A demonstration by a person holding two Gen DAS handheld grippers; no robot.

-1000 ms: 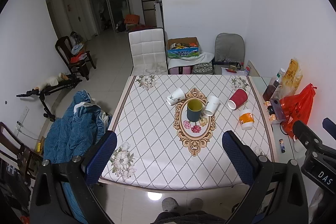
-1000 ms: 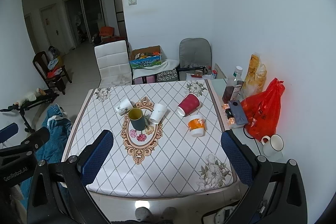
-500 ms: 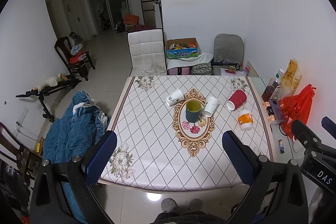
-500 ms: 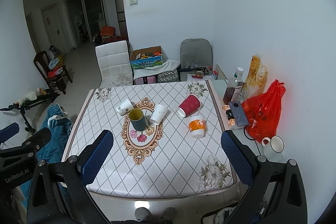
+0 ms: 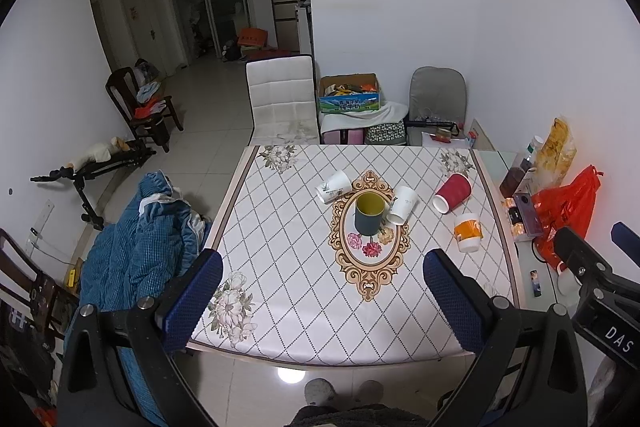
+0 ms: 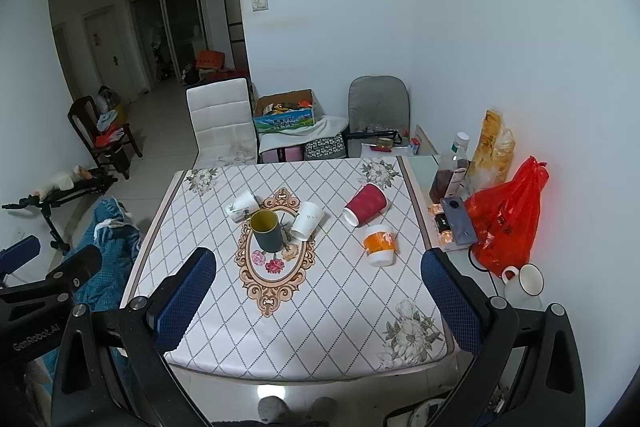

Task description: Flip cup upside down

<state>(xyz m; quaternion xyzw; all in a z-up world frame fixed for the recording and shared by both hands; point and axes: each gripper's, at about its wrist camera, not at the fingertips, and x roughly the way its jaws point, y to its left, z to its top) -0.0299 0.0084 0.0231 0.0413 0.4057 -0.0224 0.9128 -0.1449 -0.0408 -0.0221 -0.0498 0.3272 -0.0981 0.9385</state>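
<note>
White-walled room, quilted-pattern table [image 5: 280,267]: both the left tool [image 5: 320,291] and right tool [image 6: 318,291] hang wide open and empty, so the approach is not begun; the next move likely calls for reaching toward 12 o'clock to the upright green cup [image 5: 369,213] at table centre.

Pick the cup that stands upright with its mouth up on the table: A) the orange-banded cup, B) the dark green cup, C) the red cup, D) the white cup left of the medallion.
B: the dark green cup stands upright, its yellow inside visible from above.
</note>
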